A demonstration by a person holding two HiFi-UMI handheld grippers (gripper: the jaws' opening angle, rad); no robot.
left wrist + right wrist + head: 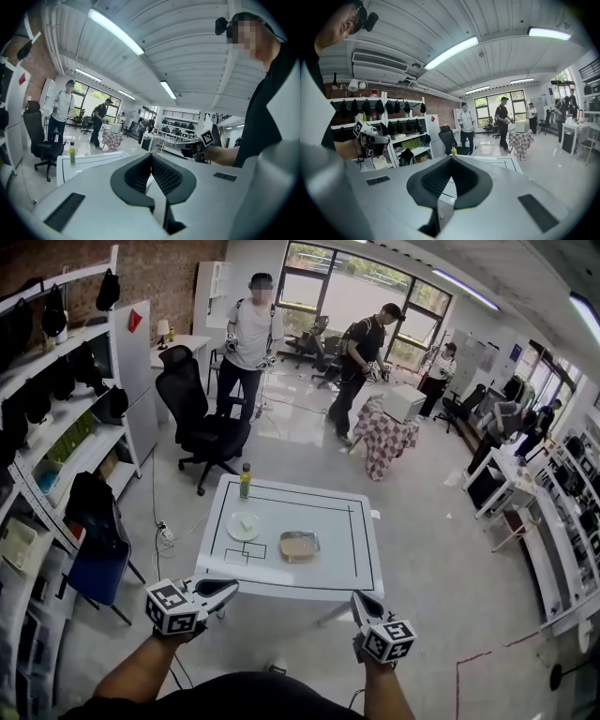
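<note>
Bread [299, 545] lies near the table's [349, 554] near edge, a plate [232, 532] beside it, a bottle [245, 481] at the far edge. Left gripper [229, 589] and right gripper [361, 600] hover just short of the table, jaws closed, empty.

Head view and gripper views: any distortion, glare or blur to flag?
Head view: strong fisheye bending, dark corners, white table evenly lit and sharp. Left gripper view: ceiling lamp glares; mosaic patch top right. Right gripper view: tube light blown out; edges vignetted.
</note>
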